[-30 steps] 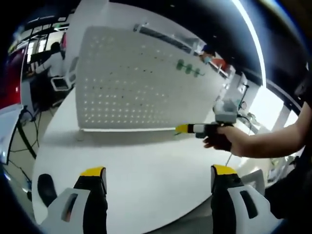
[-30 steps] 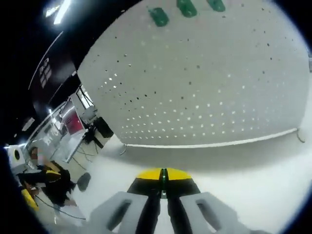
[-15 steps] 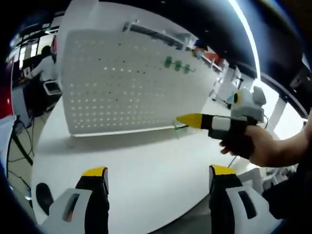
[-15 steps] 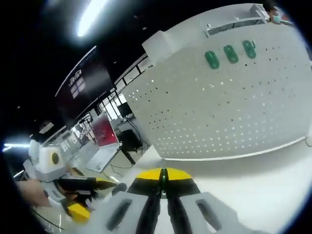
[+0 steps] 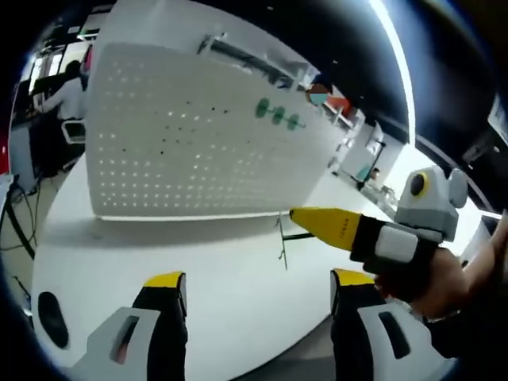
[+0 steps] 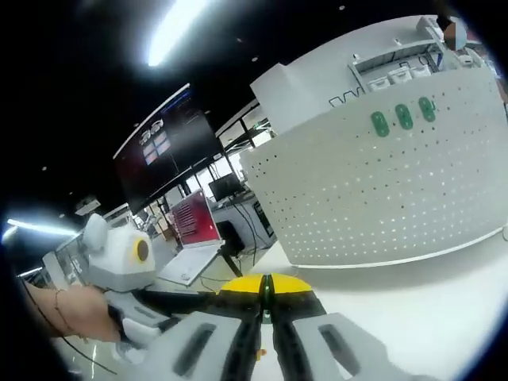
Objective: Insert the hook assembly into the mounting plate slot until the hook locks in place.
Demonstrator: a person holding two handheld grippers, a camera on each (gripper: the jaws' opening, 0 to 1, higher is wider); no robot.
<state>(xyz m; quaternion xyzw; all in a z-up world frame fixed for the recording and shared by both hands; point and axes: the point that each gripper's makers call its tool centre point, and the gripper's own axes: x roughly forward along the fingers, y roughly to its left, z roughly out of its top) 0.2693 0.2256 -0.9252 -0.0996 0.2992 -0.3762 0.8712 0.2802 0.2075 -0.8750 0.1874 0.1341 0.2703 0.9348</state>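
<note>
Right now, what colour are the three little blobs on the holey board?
Green blobs; right gripper view shows them best.

left gripper (image 5: 255, 287): black jaws, yellow tips, grey-white housings with dark slots, bottom of frame | right gripper (image 6: 267, 290): same colours, yellow tips, bottom centre; also at right in left gripper view, with white band | hand (image 6: 73, 314): thin bracelet at wrist, lower left
</note>
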